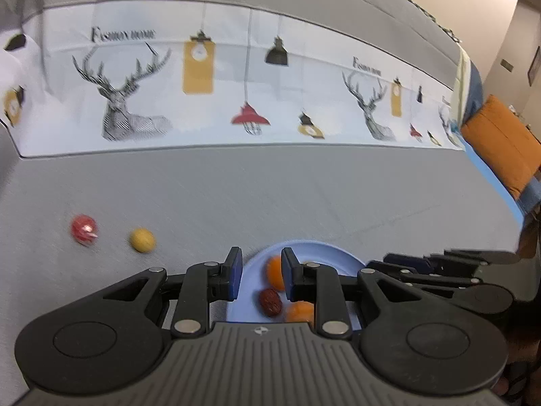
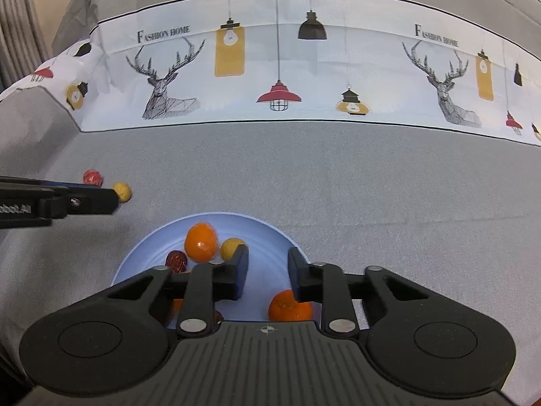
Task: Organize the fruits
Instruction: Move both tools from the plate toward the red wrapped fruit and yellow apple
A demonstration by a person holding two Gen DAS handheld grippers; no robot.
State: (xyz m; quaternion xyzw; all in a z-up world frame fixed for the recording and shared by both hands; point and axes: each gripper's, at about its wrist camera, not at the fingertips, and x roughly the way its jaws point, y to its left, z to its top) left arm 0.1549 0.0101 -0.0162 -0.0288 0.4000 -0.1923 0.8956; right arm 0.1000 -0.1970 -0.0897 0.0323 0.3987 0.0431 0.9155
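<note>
plate (image 2: 270, 233): blue, on grey cloth (image 2: 372, 176), holds 2 oranges (image 2: 200, 241), 1 yellow fruit (image 2: 230, 247), dark red fruits (image 2: 176, 260) | outside: red ball (image 1: 83, 228) and yellow ball (image 1: 142, 239), left of plate | left gripper (image 1: 262, 272): closed, empty, over plate | right gripper (image 2: 267, 272): closed, empty, over plate

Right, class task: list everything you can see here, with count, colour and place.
plate: one, light blue, on the cloth
oranges: at least two, orange, on the plate
yellow fruit: two, one on the plate, one loose at left
dark red fruit: at least one, on the plate
red fruit: one, beside the loose yellow one
cloth: one, grey, white printed band
cushion: one, orange, far right
left claw: black, shut, empty
right claw: black, shut, empty
</note>
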